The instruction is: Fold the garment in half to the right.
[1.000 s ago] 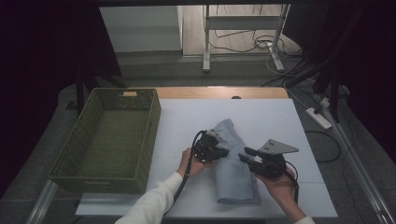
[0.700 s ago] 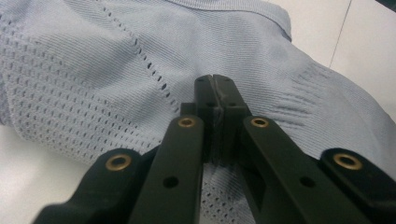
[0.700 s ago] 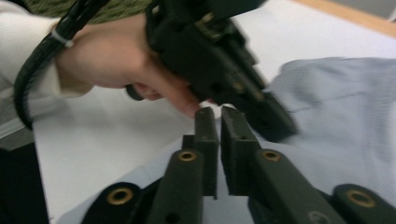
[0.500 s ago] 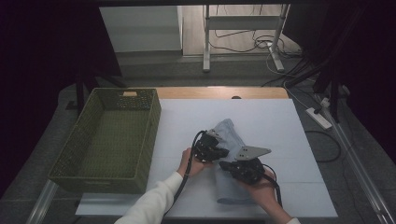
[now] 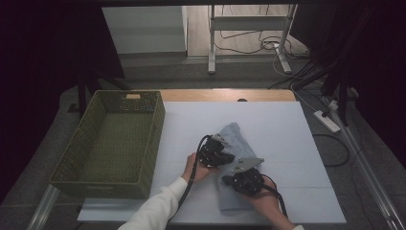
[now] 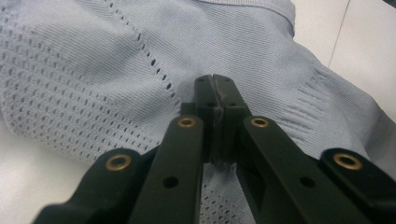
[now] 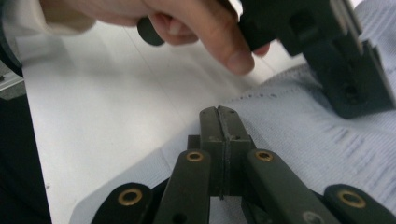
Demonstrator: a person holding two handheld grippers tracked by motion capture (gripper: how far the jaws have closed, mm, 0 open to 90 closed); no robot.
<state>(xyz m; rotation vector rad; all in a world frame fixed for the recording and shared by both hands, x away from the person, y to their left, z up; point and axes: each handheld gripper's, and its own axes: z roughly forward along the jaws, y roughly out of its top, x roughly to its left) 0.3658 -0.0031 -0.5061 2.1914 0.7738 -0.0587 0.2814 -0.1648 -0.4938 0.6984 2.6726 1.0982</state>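
A folded light blue knit garment (image 5: 233, 135) lies on the white table (image 5: 287, 143), a little right of the middle. My left gripper (image 5: 224, 156) rests on its middle with the jaws shut; in the left gripper view the tips (image 6: 215, 81) lie against the garment (image 6: 116, 60), with no fabric seen between them. My right gripper (image 5: 232, 178) sits low over the near left edge of the garment (image 7: 299, 135), its jaws (image 7: 218, 112) shut and nothing between them. The person's left hand (image 7: 187, 23) and the left gripper's body (image 7: 327, 51) are close ahead of it.
A green woven basket (image 5: 110, 143) stands along the table's left side. Bare white tabletop stretches right of the garment and behind it. On the floor at the right lie a power strip (image 5: 327, 120) and cables. A metal stand (image 5: 210, 43) is beyond the table.
The right gripper has moved left and toward the person, from the garment's right side down to its near left edge, close to the left gripper. The left gripper has kept still.
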